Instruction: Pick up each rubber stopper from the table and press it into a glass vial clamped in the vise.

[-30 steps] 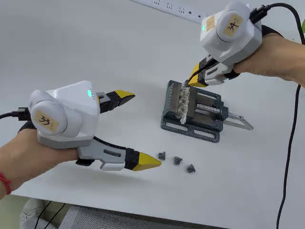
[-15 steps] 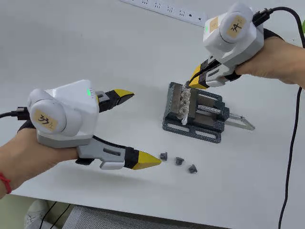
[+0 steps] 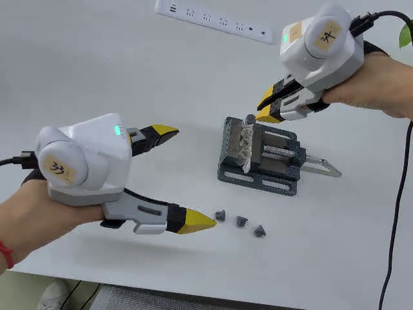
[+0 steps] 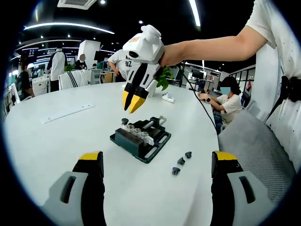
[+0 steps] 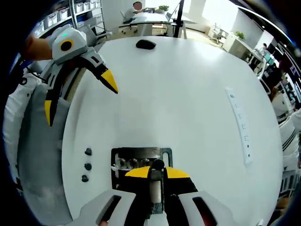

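A dark vise [image 3: 258, 173] clamps a row of glass vials [image 3: 246, 143]. A grey rubber stopper [image 3: 250, 119] sits in the far-end vial, also seen as the stopper [image 4: 124, 121] in the left gripper view. My right gripper [image 3: 262, 110] hovers just above and to the right of it, jaws shut and holding nothing. Three loose stoppers [image 3: 242, 221] lie on the table in front of the vise. My left gripper [image 3: 184, 177] is wide open, low at the left, its lower fingertip [image 3: 201, 223] close to the nearest loose stopper [image 3: 220, 215].
A white power strip [image 3: 213, 19] lies at the far side of the table. A black cable [image 3: 393, 213] runs down the right side. The vise handle [image 3: 322, 169] sticks out to the right. People sit at desks in the background of the left gripper view.
My right gripper has lifted up and to the right, off the far vial, and the stopper now shows seated in it. The left gripper has barely moved.
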`<state>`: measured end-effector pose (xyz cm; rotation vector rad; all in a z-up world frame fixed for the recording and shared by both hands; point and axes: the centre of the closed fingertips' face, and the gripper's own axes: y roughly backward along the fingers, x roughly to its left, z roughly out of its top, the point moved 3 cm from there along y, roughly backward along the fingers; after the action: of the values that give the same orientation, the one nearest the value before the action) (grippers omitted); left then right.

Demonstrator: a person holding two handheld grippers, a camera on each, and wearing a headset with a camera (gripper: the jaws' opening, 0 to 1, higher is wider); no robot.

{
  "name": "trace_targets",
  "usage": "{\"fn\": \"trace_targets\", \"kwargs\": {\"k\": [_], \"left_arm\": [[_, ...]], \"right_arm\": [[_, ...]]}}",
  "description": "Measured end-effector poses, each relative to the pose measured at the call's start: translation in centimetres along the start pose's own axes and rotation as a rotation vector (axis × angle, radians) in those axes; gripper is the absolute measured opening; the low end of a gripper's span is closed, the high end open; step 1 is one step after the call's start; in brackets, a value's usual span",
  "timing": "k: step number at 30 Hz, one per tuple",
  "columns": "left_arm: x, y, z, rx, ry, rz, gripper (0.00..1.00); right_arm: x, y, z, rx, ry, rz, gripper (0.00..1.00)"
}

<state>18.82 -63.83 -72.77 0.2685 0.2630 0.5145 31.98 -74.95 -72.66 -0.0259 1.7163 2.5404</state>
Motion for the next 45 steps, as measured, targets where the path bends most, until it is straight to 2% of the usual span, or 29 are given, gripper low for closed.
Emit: {"fn": "trace_targets", "kwargs": {"k": [13, 26, 30, 36, 45], "left_arm": [[-0.4, 0.7, 1.2, 0.009, -0.033, 0.011, 0.98], [-0.4, 1.8, 1.5, 0.050, -0.078, 0.018, 0.99], [-0.4, 2.0, 1.4, 0.060, -0.088, 0.017, 0.99], [-0.7, 2.1, 1.3, 0.073, -0.099, 0.014, 0.99], [-1.1, 2.1, 1.5, 0.084, -0.112, 0.010, 0.99]], "right_arm": [[1.0, 3.8, -0.4, -0.101, -0.054, -0.068, 0.15], [3.5, 6.8, -2.6, -0.204, -0.126, -0.139, 0.26], [4.7, 7.3, -3.5, -0.235, -0.157, -0.154, 0.29], [6.4, 7.4, -5.9, -0.265, -0.216, -0.178, 0.34], [9.4, 7.1, -8.5, -0.317, -0.298, -0.179, 0.44]]}}
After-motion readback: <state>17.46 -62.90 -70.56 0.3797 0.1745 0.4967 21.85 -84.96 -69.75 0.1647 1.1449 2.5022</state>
